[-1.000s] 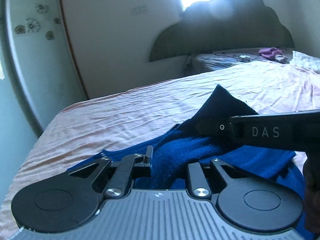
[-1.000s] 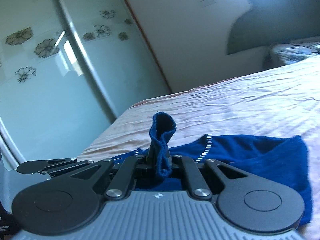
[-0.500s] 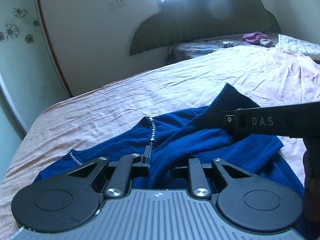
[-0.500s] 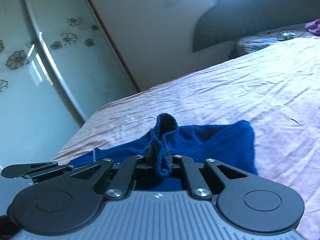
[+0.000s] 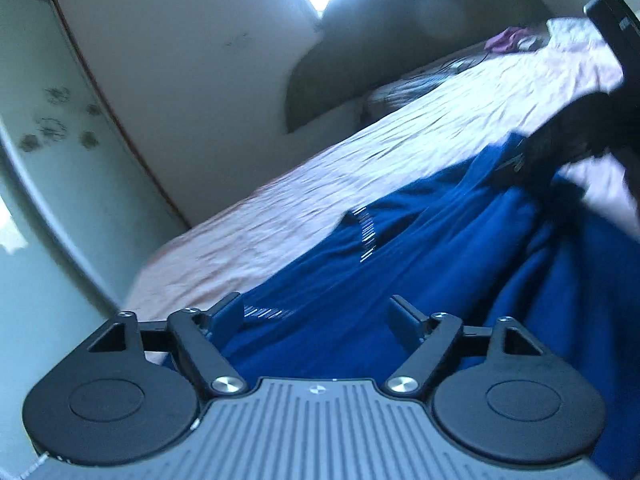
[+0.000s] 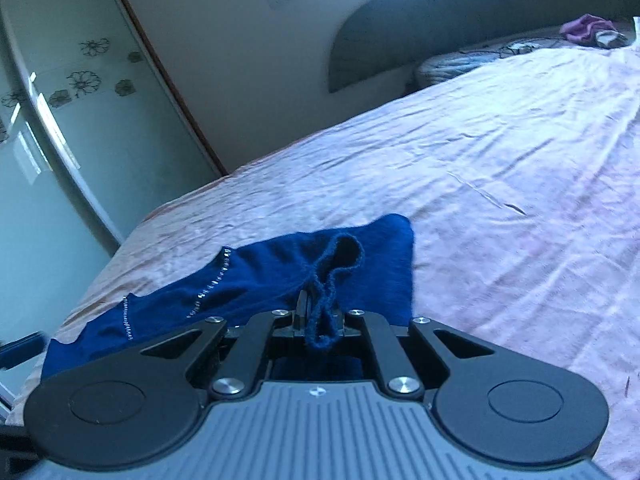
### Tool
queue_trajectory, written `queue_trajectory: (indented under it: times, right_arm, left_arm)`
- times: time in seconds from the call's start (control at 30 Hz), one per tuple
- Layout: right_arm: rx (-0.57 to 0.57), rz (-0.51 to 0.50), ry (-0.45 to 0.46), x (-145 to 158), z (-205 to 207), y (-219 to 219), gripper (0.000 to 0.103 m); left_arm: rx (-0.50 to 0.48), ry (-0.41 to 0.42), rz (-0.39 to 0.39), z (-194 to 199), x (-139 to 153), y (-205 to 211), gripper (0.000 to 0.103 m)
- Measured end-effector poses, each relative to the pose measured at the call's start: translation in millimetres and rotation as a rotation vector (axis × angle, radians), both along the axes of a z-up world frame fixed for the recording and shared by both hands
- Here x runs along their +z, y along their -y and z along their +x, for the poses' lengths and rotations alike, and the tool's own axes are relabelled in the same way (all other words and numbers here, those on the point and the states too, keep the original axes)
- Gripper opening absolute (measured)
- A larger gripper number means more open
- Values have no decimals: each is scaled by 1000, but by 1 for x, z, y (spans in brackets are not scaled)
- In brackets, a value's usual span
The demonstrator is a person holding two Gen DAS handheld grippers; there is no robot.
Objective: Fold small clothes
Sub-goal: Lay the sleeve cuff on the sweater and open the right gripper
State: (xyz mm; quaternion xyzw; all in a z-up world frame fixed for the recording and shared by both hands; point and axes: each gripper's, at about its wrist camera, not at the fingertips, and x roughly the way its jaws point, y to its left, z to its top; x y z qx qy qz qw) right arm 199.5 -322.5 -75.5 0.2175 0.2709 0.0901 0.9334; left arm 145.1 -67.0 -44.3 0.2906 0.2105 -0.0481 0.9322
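Blue garment (image 5: 420, 280) sprawls across the pink sheet (image 5: 320, 168); the left gripper (image 5: 316, 316), jaws spread, hovers over it. At three o'clock the right gripper (image 6: 316, 316) pinches a garment fold.

garment (image 6: 256, 276) on bed (image 6: 500, 168) – headboard (image 6: 460, 12) behind, wardrobe (image 6: 60, 128) left
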Motion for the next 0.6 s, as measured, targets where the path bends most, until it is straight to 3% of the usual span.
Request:
queue_trajectory:
  times: [0.13, 0.37, 0.47, 0.6]
  right_arm:
    - [-12, -13, -7, -4, 1, 1, 7]
    - [-19, -97, -7, -1, 2, -7, 7]
    - [-50, -129, -9, 4, -2, -7, 15]
    - [-147, -225, 35, 19, -20, -10, 34]
  left_arm:
    - [104, 15, 16, -13, -4, -44, 87]
    - [297, -27, -5, -21, -15, -111, 88]
    - [373, -56, -13, -26, -24, -137, 89]
    - [412, -56, -68, -40, -24, -155, 91]
